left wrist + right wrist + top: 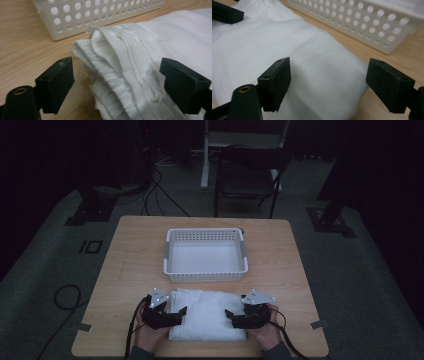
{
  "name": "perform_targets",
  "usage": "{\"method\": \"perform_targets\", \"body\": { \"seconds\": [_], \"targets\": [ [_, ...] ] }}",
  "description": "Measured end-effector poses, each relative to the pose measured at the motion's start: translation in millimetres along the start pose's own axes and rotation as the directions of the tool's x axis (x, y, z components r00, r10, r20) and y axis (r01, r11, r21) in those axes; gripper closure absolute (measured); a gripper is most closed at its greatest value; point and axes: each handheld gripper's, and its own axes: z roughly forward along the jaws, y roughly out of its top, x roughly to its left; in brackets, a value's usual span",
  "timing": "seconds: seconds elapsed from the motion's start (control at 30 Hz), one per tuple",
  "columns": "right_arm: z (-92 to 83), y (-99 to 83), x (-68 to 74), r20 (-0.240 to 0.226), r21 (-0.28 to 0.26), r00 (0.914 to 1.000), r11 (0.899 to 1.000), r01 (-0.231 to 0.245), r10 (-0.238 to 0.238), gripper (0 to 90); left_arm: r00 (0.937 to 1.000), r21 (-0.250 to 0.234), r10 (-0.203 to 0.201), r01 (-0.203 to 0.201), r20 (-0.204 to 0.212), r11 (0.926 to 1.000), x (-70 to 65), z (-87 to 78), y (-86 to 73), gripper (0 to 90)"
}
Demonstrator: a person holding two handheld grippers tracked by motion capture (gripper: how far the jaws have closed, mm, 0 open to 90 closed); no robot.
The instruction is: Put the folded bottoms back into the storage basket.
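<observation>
A folded white cloth (207, 314) lies on the wooden table near its front edge, just in front of a white perforated basket (205, 268) that holds nothing. My left gripper (181, 314) stands open at the cloth's left edge; in the left gripper view its jaws straddle the layered folds of the cloth (120, 72). My right gripper (230, 318) is open at the cloth's right edge, with the smooth side of the cloth (312, 70) between its jaws. The basket's wall (372, 27) rises just beyond.
The wooden table (130, 265) has bare surface on both sides of the basket. A dark chair (247, 177) stands behind the table's far edge. Cables (65, 297) trail across the grey floor at the left.
</observation>
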Motion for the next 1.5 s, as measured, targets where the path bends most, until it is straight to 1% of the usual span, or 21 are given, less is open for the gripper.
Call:
{"method": "perform_targets", "body": {
  "seconds": [0.07,0.13,0.2,0.33,0.5,0.63,0.77,0.87,1.0,1.03,1.07,1.1,1.13,1.17,1.2,1.23,1.3,1.37,1.4,1.47,1.5],
  "targets": [
    [1.3,-0.8,0.6,-0.002,0.005,1.0,1.0,0.0,0.0,17.1,1.0,0.0,0.005,-0.005,-0.001,1.0,0.6,2.2,-1.7,11.8],
    [6.0,-2.8,0.9,0.009,0.04,0.9998,0.999,-0.018,0.018,13.2,0.9999,0.013,0.01,-0.01,0.005,0.9999,0.8,5.6,-3.0,11.9],
    [7.6,-3.7,0.4,0.018,0.048,0.9997,0.999,-0.019,0.018,12.7,0.9999,0.014,-0.003,0.003,0.013,0.9999,2.0,7.5,-4.2,11.9],
    [10.2,-7.6,-0.8,0.026,0.081,0.9985,0.995,-0.05,0.048,12.7,0.9994,0.029,-0.019,0.019,0.028,0.9994,4.5,9.7,-4.4,12.1],
    [14.9,-11.6,-3.7,0.02,0.097,0.9967,0.992,-0.081,0.079,11.4,0.9957,0.054,-0.073,0.07,0.057,0.9961,9.2,15.5,-6.4,12.2],
    [17.4,-13.9,-5.7,0.009,0.096,0.9954,0.991,-0.096,0.096,11.2,0.993,0.063,-0.092,0.087,0.075,0.9942,12.2,17.7,-6.9,11.9],
    [21.2,-16.2,-9.4,-0.001,0.106,0.9925,0.987,-0.122,0.122,10.0,0.9864,0.076,-0.13,0.122,0.101,0.9896,17.3,21.4,-8.5,7.2],
    [23.9,-18.2,-13.5,-0.026,0.111,0.9863,0.981,-0.159,0.163,9.7,0.9788,0.088,-0.162,0.152,0.124,0.9844,21.8,24.7,-9.7,4.4],
    [24.8,-19.6,-15.3,-0.04,0.111,0.9834,0.979,-0.172,0.177,9.7,0.9729,0.101,-0.184,0.171,0.14,0.9801,25.1,27.7,-10.3,2.0],
    [25.8,-20.4,-17.3,-0.052,0.116,0.9789,0.975,-0.19,0.197,9.7,0.973,0.1,-0.183,0.169,0.141,0.9805,25.4,27.8,-10.3,1.8],
    [25.8,-20.4,-17.3,-0.052,0.116,0.9789,0.975,-0.19,0.197,9.7,0.9731,0.1,-0.182,0.169,0.14,0.9805,25.4,27.9,-10.3,1.8],
    [26.5,-21.0,-18.6,-0.061,0.12,0.9759,0.972,-0.202,0.21,9.4,0.9733,0.1,-0.181,0.168,0.141,0.9807,25.5,28.0,-10.3,1.6],
    [27.9,-22.3,-21.9,-0.081,0.129,0.9683,0.966,-0.225,0.236,9.2,0.9732,0.099,-0.18,0.167,0.143,0.9809,25.7,28.0,-10.3,1.6],
    [27.9,-22.3,-21.9,-0.081,0.129,0.9683,0.966,-0.225,0.236,9.2,0.9732,0.099,-0.179,0.166,0.145,0.9813,26.0,28.2,-10.3,1.6],
    [29.9,-24.0,-26.1,-0.111,0.14,0.9574,0.958,-0.251,0.267,9.2,0.9731,0.098,-0.178,0.165,0.147,0.9815,26.1,28.4,-10.3,1.5],
    [30.7,-25.0,-28.3,-0.127,0.139,0.9521,0.955,-0.261,0.278,9.3,0.9731,0.097,-0.176,0.163,0.149,0.9818,26.3,28.6,-10.3,1.5],
    [30.8,-25.3,-30.0,-0.139,0.136,0.9492,0.955,-0.264,0.282,9.3,0.9713,0.099,-0.18,0.166,0.156,0.9812,26.6,28.9,-9.8,1.6],
    [32.6,-25.0,-31.2,-0.16,0.13,0.951,0.961,-0.246,0.265,9.9,0.9714,0.107,-0.175,0.159,0.161,0.9815,26.6,29.3,-8.8,2.5],
    [33.2,-24.7,-31.4,-0.166,0.13,0.9496,0.961,-0.246,0.266,10.4,0.9687,0.112,-0.174,0.156,0.177,0.9814,26.8,30.4,-7.5,3.8],
    [34.2,-23.9,-31.5,-0.171,0.129,0.9481,0.96,-0.248,0.268,10.6,0.9679,0.114,-0.171,0.152,0.184,0.9818,26.5,31.0,-6.9,6.8],
    [34.2,-23.9,-31.5,-0.171,0.129,0.9481,0.96,-0.248,0.268,10.6,0.9634,0.113,-0.177,0.156,0.202,0.9812,26.0,31.8,-6.5,6.8]
  ]
}}
